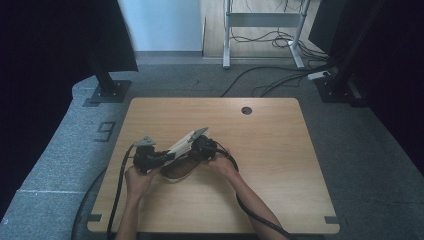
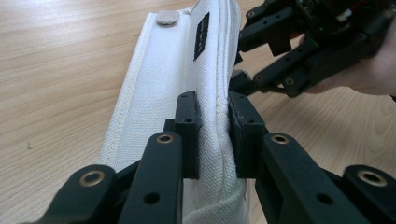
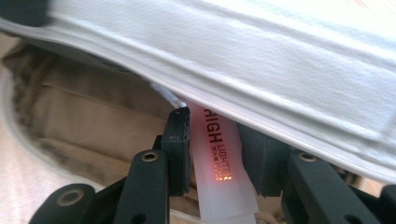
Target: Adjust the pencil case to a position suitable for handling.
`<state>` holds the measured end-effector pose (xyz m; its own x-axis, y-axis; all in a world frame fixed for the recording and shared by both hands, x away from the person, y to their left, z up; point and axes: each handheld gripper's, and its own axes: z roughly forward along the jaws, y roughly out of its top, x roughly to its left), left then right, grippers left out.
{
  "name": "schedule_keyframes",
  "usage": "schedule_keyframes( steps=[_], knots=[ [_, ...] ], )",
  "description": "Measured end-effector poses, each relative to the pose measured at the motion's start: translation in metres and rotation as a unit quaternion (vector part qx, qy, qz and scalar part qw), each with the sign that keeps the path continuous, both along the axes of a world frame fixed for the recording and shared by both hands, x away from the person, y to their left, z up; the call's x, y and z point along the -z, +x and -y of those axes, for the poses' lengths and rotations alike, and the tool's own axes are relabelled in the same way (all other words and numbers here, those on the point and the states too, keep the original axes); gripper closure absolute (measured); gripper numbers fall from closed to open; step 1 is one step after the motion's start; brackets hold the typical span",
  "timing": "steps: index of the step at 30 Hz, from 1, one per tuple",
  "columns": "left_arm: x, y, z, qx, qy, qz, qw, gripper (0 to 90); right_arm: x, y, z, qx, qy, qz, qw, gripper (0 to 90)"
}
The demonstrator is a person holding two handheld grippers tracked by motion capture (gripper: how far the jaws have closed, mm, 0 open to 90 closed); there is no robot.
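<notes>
A white canvas pouch [image 1: 184, 146] lies on the wooden table [image 1: 270, 150], its flap lifted. My left gripper [image 2: 212, 106] is shut on the flap's edge [image 2: 163, 79], which bears a metal snap [image 2: 167, 17] and a black label [image 2: 201, 35]. From above, the left gripper [image 1: 167, 156] sits at the pouch's left end and the right gripper [image 1: 198, 149] at its right end. My right gripper [image 3: 215, 126] is shut on a pale highlighter [image 3: 219, 158] with orange lettering. The highlighter points into the pouch's tan-lined mouth [image 3: 93, 121], under the white flap [image 3: 261, 60].
A round cable hole [image 1: 246, 110] is at the table's far edge. Bare wood surrounds the pouch on all sides. Beyond the table are grey carpet, a desk frame [image 1: 227, 35], floor cables [image 1: 280, 80] and black stand bases [image 1: 107, 92]. A hand [image 2: 373, 70] holds the right gripper.
</notes>
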<state>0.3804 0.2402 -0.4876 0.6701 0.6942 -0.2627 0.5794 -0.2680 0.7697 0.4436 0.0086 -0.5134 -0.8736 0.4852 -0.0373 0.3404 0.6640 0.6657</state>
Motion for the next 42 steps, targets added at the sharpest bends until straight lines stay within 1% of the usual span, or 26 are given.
schedule_keyframes(
  steps=[5, 11, 15, 18, 22, 28, 30, 32, 33, 35, 39, 42],
  knots=[
    [0.0, 0.0, 0.0, 0.001, -0.001, -0.001, 1.0, 76.0, 0.003, 0.008, 0.007, 0.023, -0.001, -0.003, 0.9997, 60.0],
    [0.001, 0.001, 0.0, 0.003, -0.002, -0.003, 1.0, 75.9, 0.007, 0.014, 0.013, 0.041, -0.002, -0.008, 0.9991, 55.5],
    [0.002, 0.001, -0.001, 0.004, -0.005, -0.004, 1.0, 75.6, 0.005, 0.013, 0.015, 0.042, 0.001, -0.011, 0.999, 52.1],
    [0.002, 0.001, -0.001, 0.005, -0.005, -0.005, 1.0, 75.2, 0.001, 0.012, 0.018, 0.044, 0.005, -0.01, 0.999, 52.2],
    [0.003, 0.001, -0.001, 0.007, -0.007, -0.008, 0.9999, 74.6, -0.004, 0.01, 0.024, 0.044, 0.004, -0.01, 0.999, 52.3],
    [0.003, 0.001, -0.001, 0.008, -0.009, -0.009, 0.9999, 74.2, -0.007, 0.007, 0.042, 0.056, 0.006, -0.009, 0.9984, 50.4],
    [0.003, 0.001, -0.001, 0.008, -0.009, -0.01, 0.9999, 74.1, -0.008, 0.005, 0.049, 0.062, 0.005, -0.01, 0.998, 51.6],
    [0.003, 0.001, -0.001, 0.008, -0.008, -0.01, 0.9999, 74.1, -0.008, 0.004, 0.055, 0.064, 0.007, -0.014, 0.9978, 55.0],
    [0.003, 0.001, -0.001, 0.008, -0.009, -0.01, 0.9999, 74.1, -0.007, 0.004, 0.059, 0.065, 0.009, -0.02, 0.9977, 56.5],
    [0.003, 0.001, -0.001, 0.009, -0.01, -0.011, 0.9999, 74.0, -0.006, 0.003, 0.062, 0.063, 0.01, -0.023, 0.9977, 61.6],
    [0.003, 0.001, -0.001, 0.009, -0.009, -0.01, 0.9999, 74.0, -0.002, 0.002, 0.063, 0.059, 0.011, -0.029, 0.9978, 70.2],
    [0.003, 0.001, -0.001, 0.009, -0.009, -0.01, 0.9999, 74.1, 0.001, 0.003, 0.061, 0.061, 0.006, -0.033, 0.9976, 73.2]
  ],
)
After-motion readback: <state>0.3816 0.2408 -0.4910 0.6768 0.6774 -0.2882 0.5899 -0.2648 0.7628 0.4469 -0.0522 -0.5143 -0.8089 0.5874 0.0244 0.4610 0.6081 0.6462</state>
